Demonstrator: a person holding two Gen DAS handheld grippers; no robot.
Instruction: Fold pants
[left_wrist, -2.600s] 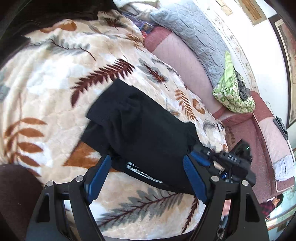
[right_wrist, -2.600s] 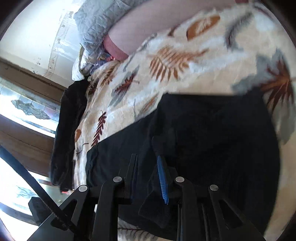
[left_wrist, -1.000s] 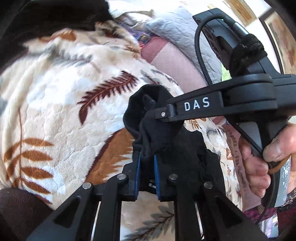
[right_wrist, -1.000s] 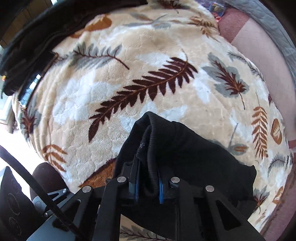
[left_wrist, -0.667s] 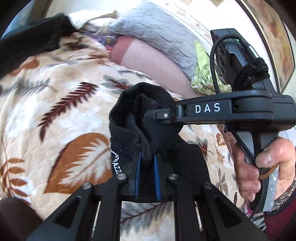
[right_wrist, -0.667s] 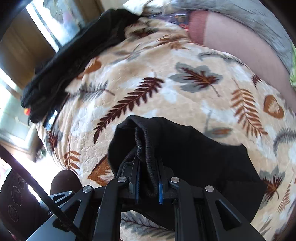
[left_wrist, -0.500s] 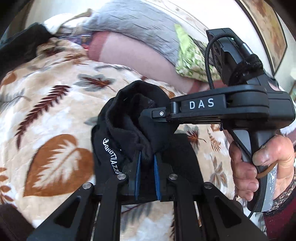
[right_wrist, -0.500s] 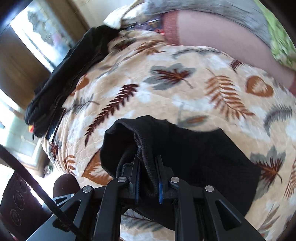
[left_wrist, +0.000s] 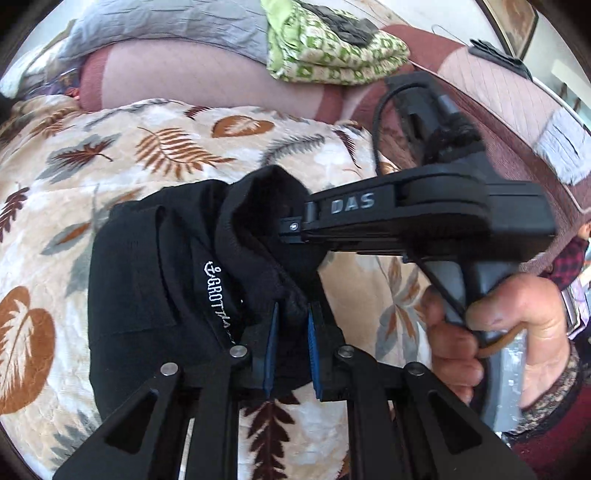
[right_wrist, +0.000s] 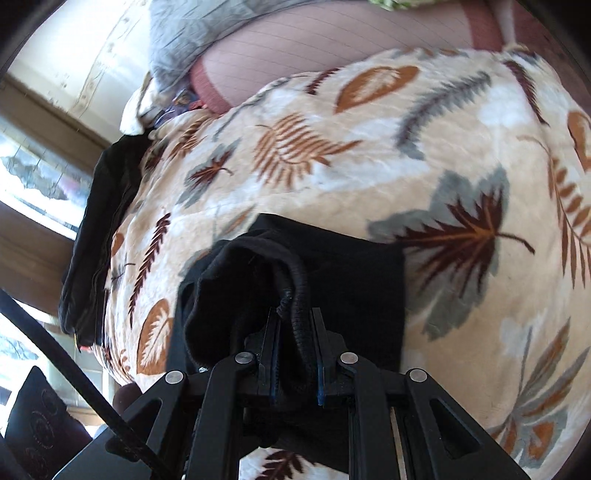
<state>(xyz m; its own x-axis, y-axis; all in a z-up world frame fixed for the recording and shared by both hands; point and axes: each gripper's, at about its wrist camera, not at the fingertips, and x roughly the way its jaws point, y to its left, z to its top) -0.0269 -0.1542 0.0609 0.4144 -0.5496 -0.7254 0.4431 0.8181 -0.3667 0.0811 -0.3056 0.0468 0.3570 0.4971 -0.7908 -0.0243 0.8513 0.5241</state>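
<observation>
— What's in the middle of it all?

— Black pants (left_wrist: 155, 280), bunched and partly folded, lying on a cream blanket (left_wrist: 155, 147) printed with brown and grey leaves. White lettering runs down one fold of the cloth.

— And who has hold of them?

— Both tools. The left tool (left_wrist: 291, 332) is pinched narrow on a thick fold of the pants, blue pads pressed to the cloth on either side. The right tool (right_wrist: 295, 343) is likewise clamped, on the ribbed waistband, which stands up between its fingers (right_wrist: 271, 354).

— Are the two close together?

— Very. From the left camera, the right tool (left_wrist: 291, 227) comes in from the side, its tip buried in the raised hump of cloth just above the left one's grip. A bare hand (left_wrist: 491, 332) squeezes its handle.

— What lies around them?

— Beyond the blanket, a pinkish quilted spread (left_wrist: 177, 77), with a grey pillow (left_wrist: 166, 26) and a folded green patterned cloth (left_wrist: 332, 48) on it. At the blanket's far edge, seen from the right camera, a dark heap of clothing (right_wrist: 99, 229) lies below a window (right_wrist: 33, 181).
</observation>
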